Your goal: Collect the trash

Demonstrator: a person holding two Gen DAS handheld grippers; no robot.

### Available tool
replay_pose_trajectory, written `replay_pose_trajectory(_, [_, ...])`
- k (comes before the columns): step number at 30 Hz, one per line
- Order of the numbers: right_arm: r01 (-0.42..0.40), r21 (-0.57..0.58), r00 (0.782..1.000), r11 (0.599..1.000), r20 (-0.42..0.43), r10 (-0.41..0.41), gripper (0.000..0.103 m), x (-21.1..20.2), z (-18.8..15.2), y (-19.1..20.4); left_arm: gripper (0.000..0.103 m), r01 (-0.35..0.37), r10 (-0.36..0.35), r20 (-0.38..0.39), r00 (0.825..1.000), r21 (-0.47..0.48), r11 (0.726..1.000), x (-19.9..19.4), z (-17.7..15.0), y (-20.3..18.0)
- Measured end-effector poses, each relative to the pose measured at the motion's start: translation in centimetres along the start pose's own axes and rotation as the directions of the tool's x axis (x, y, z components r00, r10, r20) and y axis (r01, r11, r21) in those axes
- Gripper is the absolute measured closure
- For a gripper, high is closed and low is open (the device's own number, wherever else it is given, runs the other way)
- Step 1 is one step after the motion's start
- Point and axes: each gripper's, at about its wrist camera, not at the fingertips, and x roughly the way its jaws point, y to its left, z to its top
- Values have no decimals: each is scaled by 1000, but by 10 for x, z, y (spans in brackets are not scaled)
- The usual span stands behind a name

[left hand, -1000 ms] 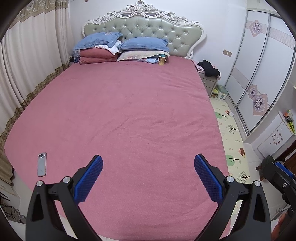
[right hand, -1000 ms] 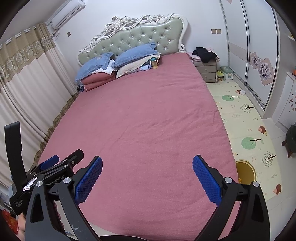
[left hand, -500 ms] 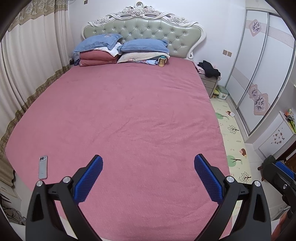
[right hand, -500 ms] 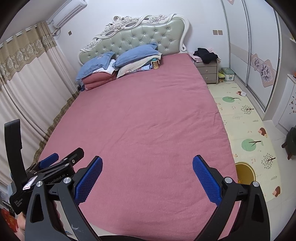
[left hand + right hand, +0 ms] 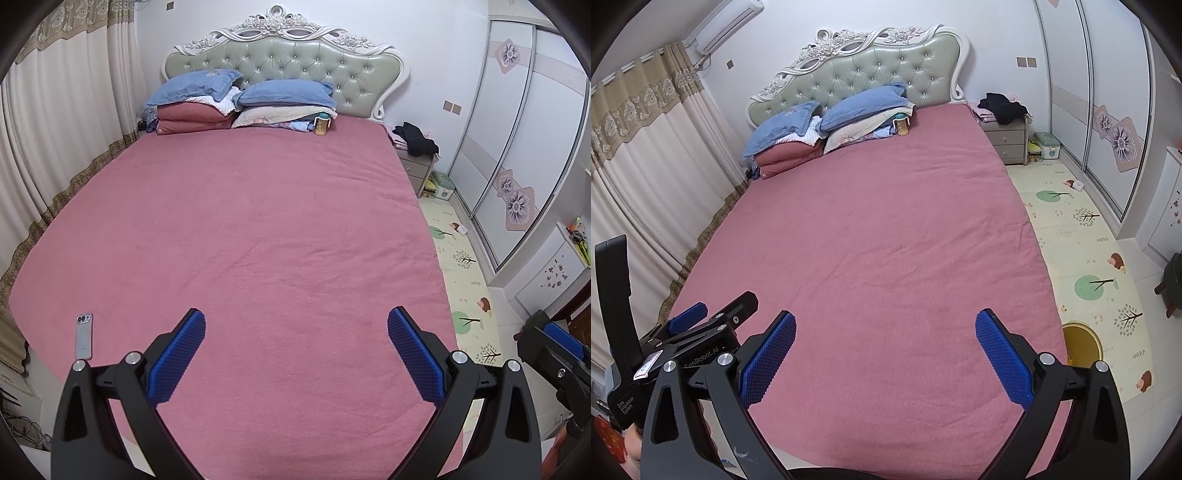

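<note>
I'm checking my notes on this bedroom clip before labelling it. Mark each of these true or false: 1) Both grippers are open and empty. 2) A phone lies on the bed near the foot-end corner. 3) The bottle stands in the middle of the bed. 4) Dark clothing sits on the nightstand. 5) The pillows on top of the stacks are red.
1) True: the left gripper and the right gripper are both spread wide with nothing between them.
2) True: the phone lies flat on the pink bed.
3) False: the bottle stands at the head end, against the pillows.
4) True: dark clothing lies piled on the nightstand.
5) False: the top ones are blue.
</note>
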Motion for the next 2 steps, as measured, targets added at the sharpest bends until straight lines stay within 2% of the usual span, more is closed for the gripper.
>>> replay_pose_trajectory(2, [0,0,1000,1000,1,0,9,1,0,0,4,1,-1,-2,1000,-2,1000,2,2,1])
